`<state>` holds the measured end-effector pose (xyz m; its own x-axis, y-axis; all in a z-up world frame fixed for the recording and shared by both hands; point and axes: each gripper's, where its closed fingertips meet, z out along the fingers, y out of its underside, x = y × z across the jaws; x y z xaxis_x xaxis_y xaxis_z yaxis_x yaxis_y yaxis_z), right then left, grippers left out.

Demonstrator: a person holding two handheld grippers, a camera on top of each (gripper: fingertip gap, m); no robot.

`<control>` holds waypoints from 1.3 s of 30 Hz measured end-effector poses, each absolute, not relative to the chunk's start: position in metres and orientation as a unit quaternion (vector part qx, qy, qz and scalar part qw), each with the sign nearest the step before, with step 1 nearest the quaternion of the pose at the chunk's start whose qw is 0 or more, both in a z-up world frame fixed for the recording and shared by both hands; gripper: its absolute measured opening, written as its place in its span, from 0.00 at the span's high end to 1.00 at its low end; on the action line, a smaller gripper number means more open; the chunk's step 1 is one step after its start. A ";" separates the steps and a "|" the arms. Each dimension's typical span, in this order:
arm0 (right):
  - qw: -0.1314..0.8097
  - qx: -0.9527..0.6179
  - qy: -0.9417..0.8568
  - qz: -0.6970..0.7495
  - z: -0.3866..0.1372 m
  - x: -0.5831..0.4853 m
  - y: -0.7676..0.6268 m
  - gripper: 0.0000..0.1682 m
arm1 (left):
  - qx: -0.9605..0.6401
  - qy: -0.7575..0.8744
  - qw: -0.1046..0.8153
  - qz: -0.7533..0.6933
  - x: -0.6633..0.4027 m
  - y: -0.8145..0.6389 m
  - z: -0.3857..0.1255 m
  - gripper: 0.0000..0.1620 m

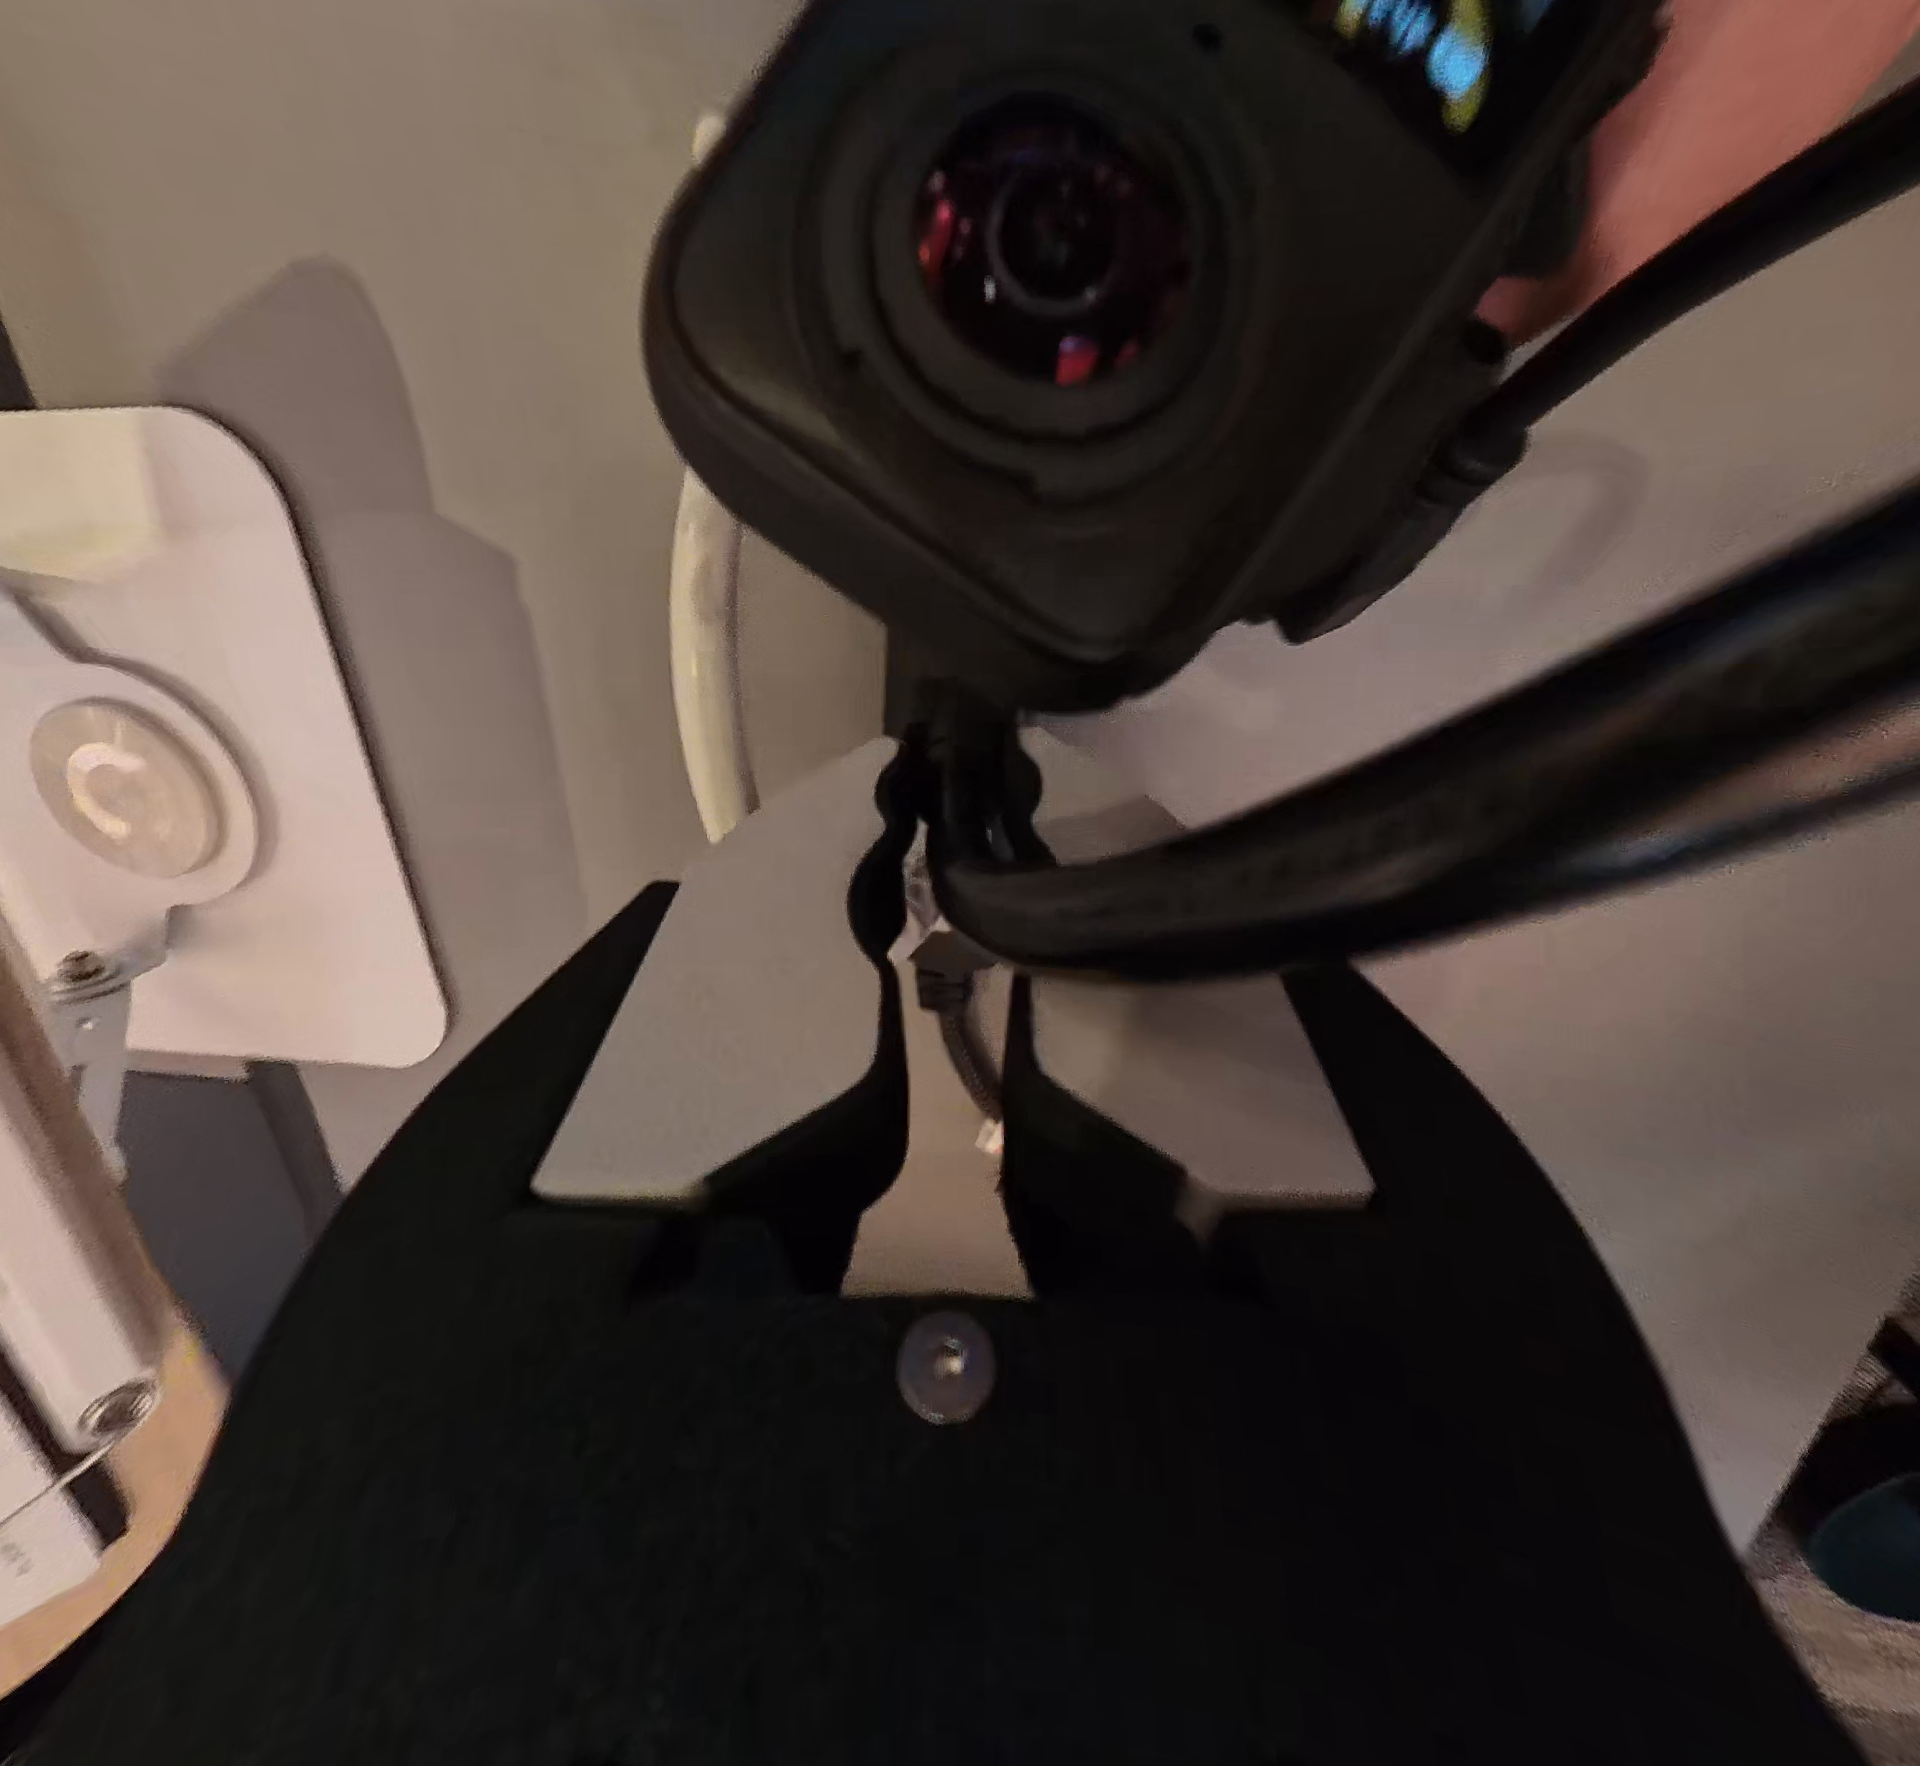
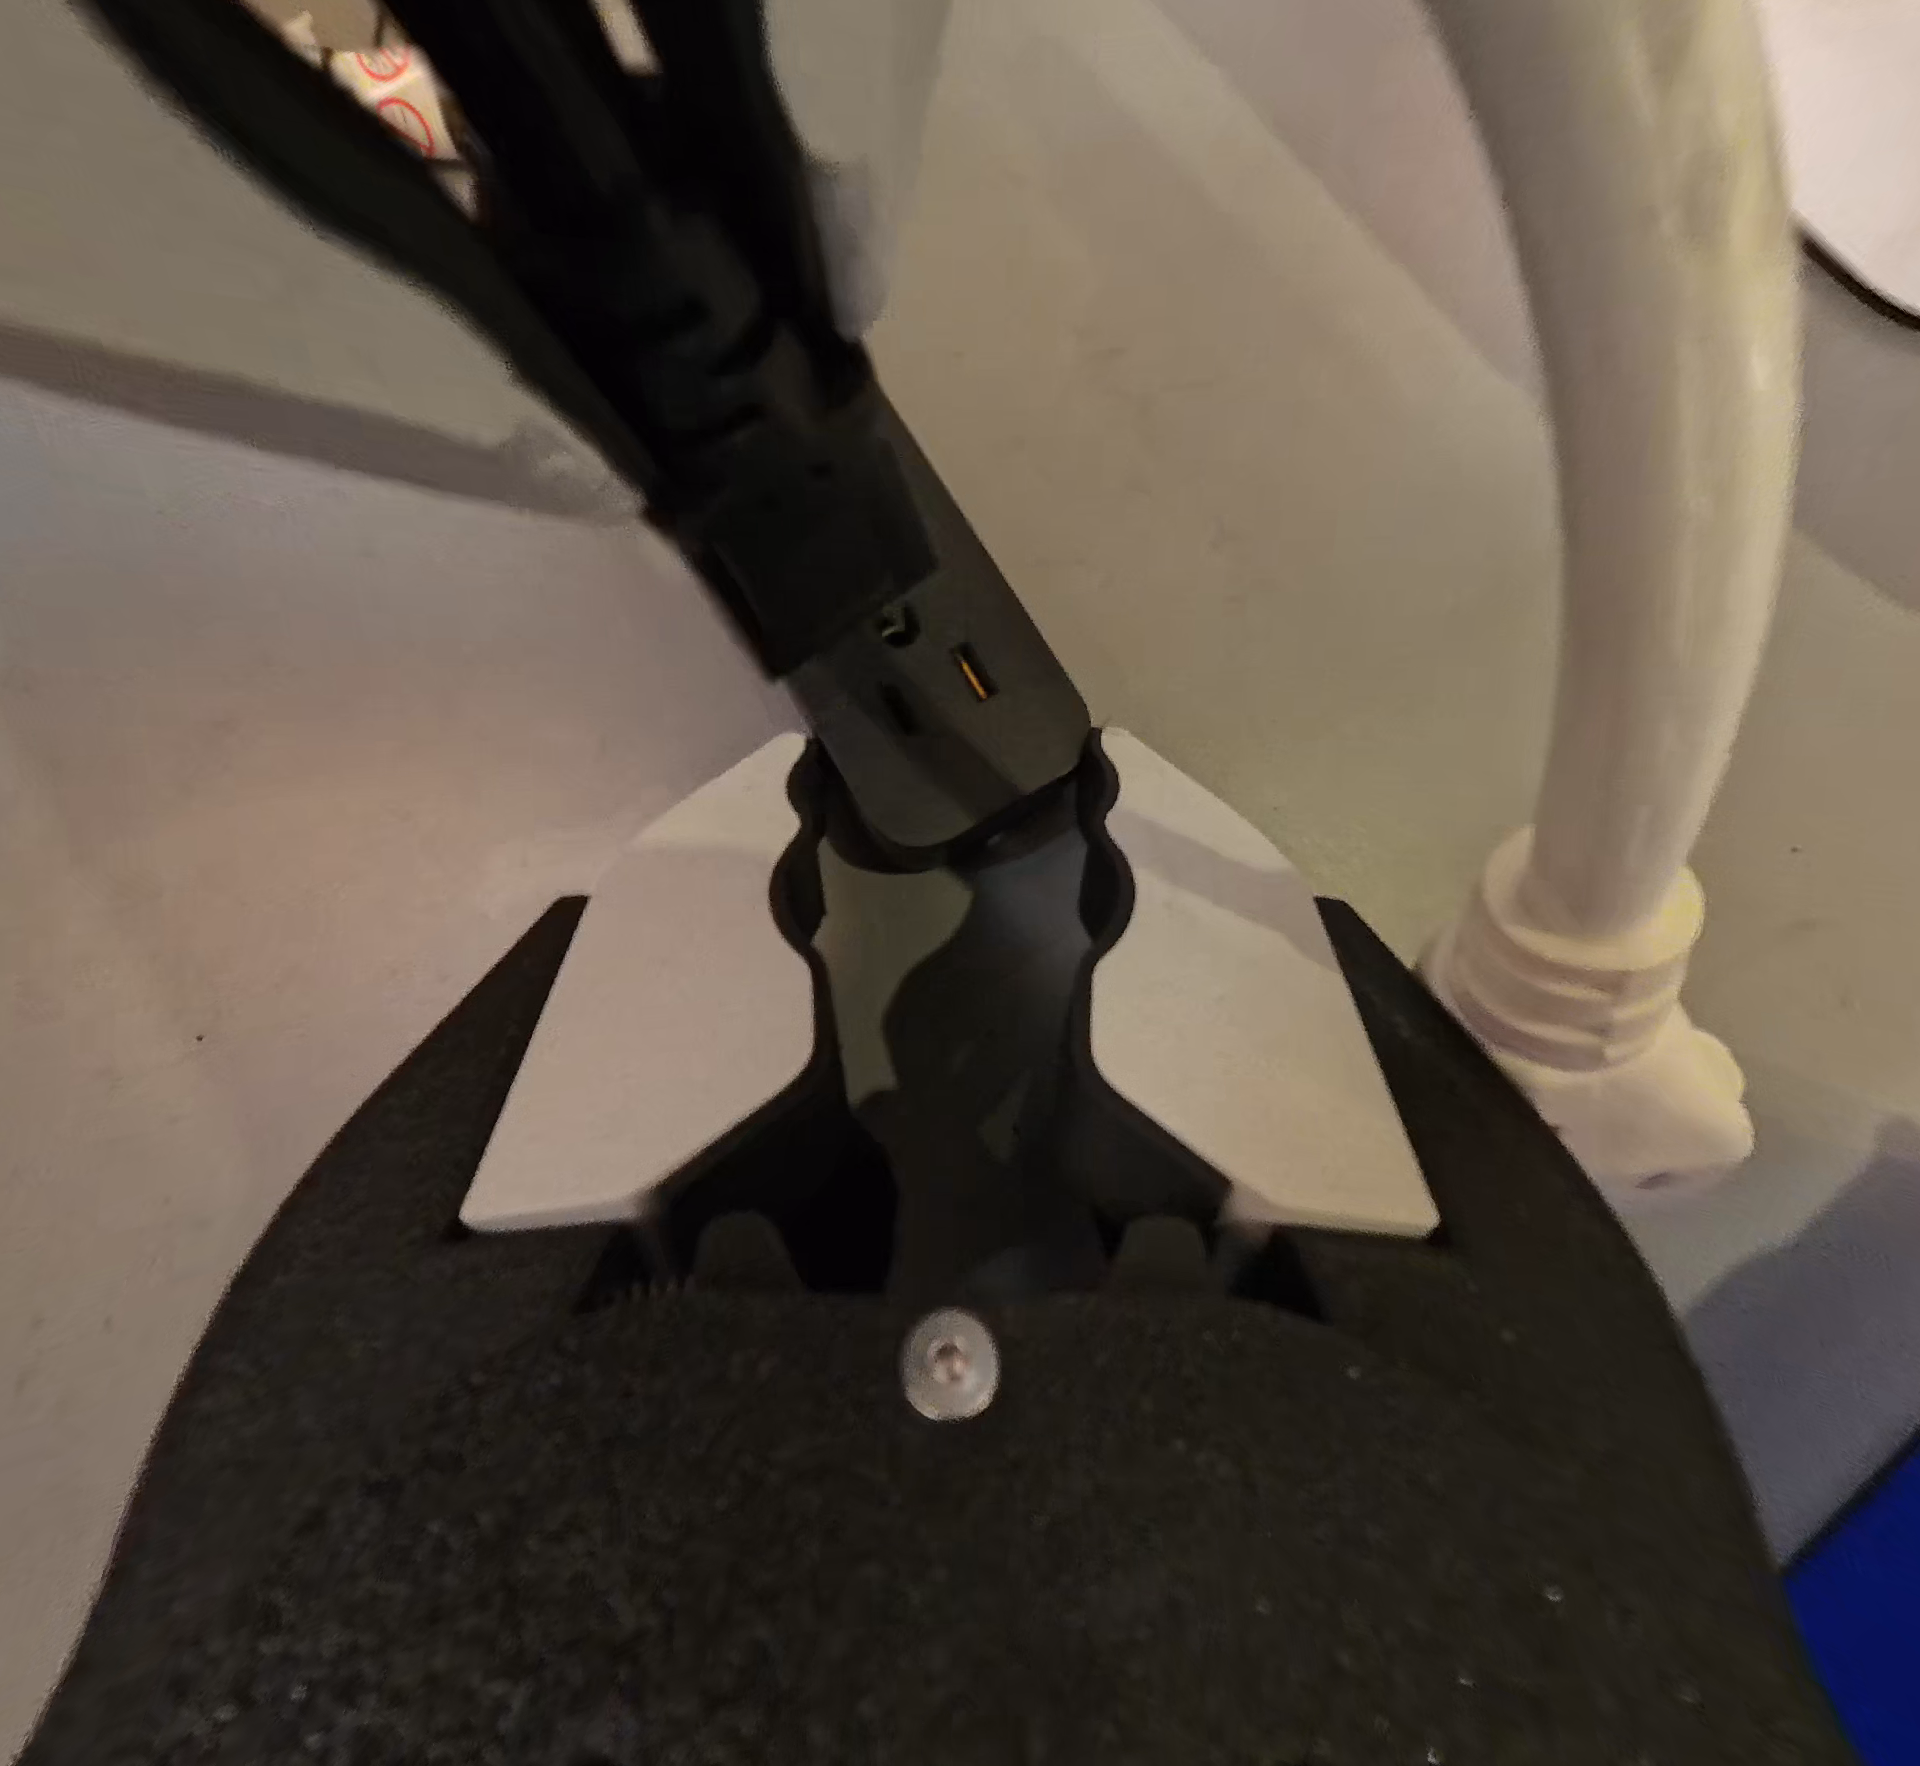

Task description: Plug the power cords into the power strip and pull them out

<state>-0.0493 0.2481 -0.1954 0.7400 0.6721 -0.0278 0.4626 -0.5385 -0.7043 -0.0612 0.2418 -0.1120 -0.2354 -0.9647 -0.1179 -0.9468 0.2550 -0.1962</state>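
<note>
Left hand-held gripper point(image 1: 940, 843): fingers nearly closed on black power cords point(image 1: 1351, 843), which are judged flexible but springy and best held at the plugs. Right of the cords, the right hand-held gripper point(image 2: 951, 817) clamps the end of the black power strip point(image 2: 925, 667). The strip is judged rigid and light; its long axis runs up-left from the gripper, sockets facing the camera.

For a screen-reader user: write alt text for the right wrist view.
The right gripper clamps the end of a black power strip between its fingers, one empty outlet facing the camera. Black power cords are plugged in farther up the strip. A thick white cable curves over the pale surface at right.
</note>
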 end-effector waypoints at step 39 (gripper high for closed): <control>0.402 -0.831 -0.339 0.181 -0.175 -0.056 0.249 0.74 | -0.639 0.724 0.181 -0.186 -0.067 0.253 -0.126 0.91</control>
<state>-0.0562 0.2489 -0.1750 0.7043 0.7094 -0.0274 0.4192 -0.4467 -0.7904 -0.0667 0.2532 -0.1262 -0.1171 -0.9928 -0.0235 -0.8580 0.1130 -0.5011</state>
